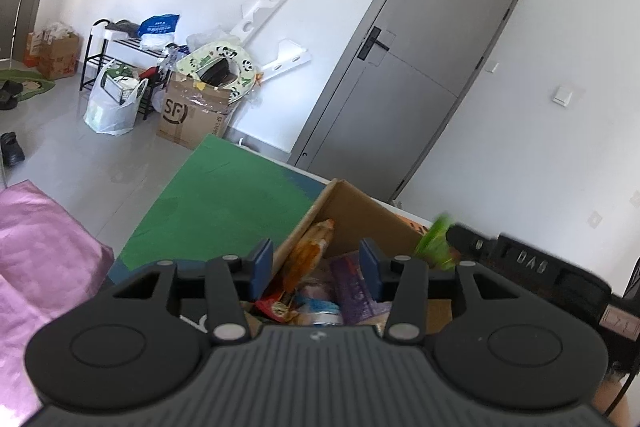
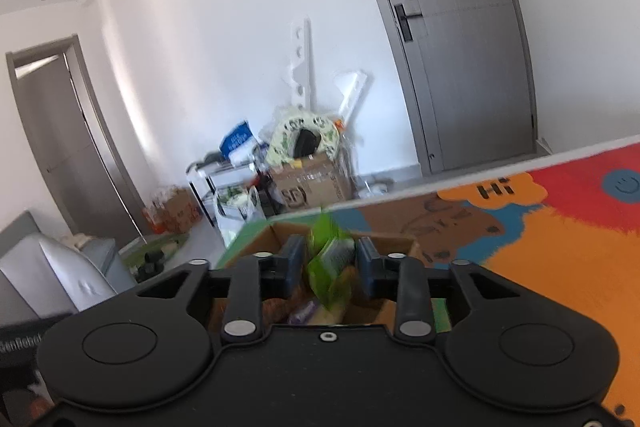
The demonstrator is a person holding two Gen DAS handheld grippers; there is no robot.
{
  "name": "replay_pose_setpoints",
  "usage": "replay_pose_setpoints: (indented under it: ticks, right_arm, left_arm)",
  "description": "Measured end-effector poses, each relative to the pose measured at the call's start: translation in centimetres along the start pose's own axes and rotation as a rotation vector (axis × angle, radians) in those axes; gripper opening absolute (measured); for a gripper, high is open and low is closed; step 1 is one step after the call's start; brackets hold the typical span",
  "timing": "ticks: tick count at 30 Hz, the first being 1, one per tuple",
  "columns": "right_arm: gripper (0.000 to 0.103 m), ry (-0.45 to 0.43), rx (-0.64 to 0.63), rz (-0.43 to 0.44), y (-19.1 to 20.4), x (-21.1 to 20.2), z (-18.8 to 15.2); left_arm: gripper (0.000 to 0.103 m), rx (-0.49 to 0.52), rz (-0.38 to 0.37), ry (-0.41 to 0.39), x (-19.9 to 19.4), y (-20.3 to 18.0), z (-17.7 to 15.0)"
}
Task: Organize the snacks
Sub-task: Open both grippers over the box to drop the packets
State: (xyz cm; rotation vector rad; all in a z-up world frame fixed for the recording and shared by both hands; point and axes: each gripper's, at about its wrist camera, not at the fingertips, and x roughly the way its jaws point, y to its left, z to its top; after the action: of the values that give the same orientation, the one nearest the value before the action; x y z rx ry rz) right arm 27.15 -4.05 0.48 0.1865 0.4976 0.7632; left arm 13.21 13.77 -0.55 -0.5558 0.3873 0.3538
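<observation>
A green packet [image 2: 330,263] is seen between the parted pads of the right gripper [image 2: 329,263] above the box [image 1: 362,215]; a grip cannot be told. The left gripper [image 1: 316,263] is held wide, empty

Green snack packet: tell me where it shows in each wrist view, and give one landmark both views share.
Left wrist view: the green snack packet is at lower right, blurred, at the tip of the right gripper, above the cardboard box.
Right wrist view: the packet is at lower centre, between the right gripper fingers, over the same box.
Shared landmark: the grey door.
</observation>
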Motion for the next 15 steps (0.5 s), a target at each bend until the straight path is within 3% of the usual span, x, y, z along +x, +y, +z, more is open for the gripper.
replay_pose_setpoints:
  ticks: [1, 15]
  right_arm:
    - [0.054, -0.003, 0.014, -0.008, -0.1, -0.1, 0.0]
    - [0.06, 0.017, 0.077, -0.024, -1.7, -3.6, -1.4]
  left_arm:
    - [0.047, 0.001, 0.001, 0.003, 0.1, 0.1, 0.0]
    - [0.062, 0.026, 0.0, 0.006, -0.4, -1.2, -0.6]
